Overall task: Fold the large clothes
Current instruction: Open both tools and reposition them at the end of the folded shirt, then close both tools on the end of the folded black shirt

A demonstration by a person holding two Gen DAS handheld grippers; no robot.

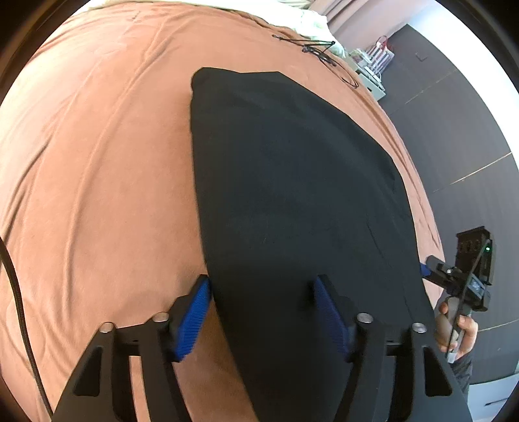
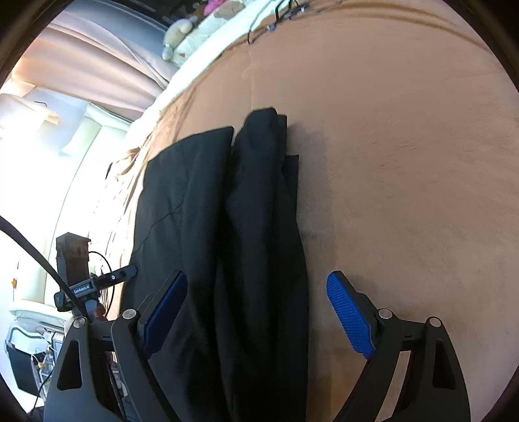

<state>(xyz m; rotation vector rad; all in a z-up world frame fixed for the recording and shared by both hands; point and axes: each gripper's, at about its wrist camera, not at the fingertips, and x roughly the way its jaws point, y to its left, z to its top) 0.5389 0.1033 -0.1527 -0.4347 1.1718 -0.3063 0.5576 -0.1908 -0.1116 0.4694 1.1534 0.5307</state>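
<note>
A large black garment (image 1: pixel 292 181) lies flat on an orange-brown bed cover (image 1: pixel 97 162), folded lengthwise into a long strip. My left gripper (image 1: pixel 261 285) is open just above its near left edge, one blue pad on each side of that edge. In the right wrist view the garment (image 2: pixel 220 227) shows as two long folded layers side by side. My right gripper (image 2: pixel 256 285) is open over its near end, holding nothing. Each gripper shows in the other's view: the right (image 1: pixel 467 276) and the left (image 2: pixel 97 282).
Black cables (image 1: pixel 311 48) lie at the far end of the bed cover, near white bedding (image 1: pixel 308 19). Dark floor (image 1: pixel 454 130) lies beside the bed. Curtains (image 2: pixel 97 65) and a bright window are on the other side. A black cord (image 1: pixel 16 292) hangs at the left.
</note>
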